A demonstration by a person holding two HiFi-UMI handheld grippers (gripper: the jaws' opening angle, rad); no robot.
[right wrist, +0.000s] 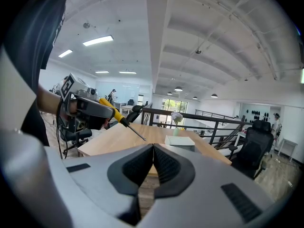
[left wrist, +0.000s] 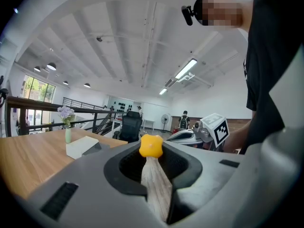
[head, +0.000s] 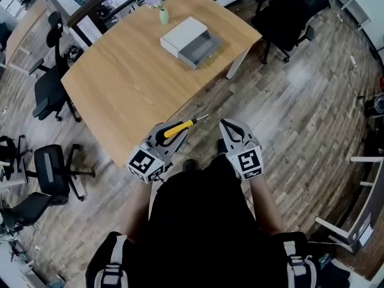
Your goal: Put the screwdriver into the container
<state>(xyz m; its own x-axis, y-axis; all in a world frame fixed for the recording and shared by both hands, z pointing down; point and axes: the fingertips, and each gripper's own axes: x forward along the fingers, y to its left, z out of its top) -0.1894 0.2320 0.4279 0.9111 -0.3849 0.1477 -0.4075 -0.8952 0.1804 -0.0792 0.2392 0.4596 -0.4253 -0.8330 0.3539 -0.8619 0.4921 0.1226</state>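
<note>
Partly hidden, the yellow-handled steel screwdriver (head: 178, 127) is clamped in the left gripper (head: 171, 134); the right gripper (right wrist: 153, 150) is closed, empty.

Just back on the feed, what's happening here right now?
A person stands by the wooden table, a gripper in each hand. The left gripper is clamped on the yellow-handled screwdriver. The right gripper is shut and empty beside it. The container sits open on the table's far side, by a small vase; the screwdriver is not yet in it.
</note>
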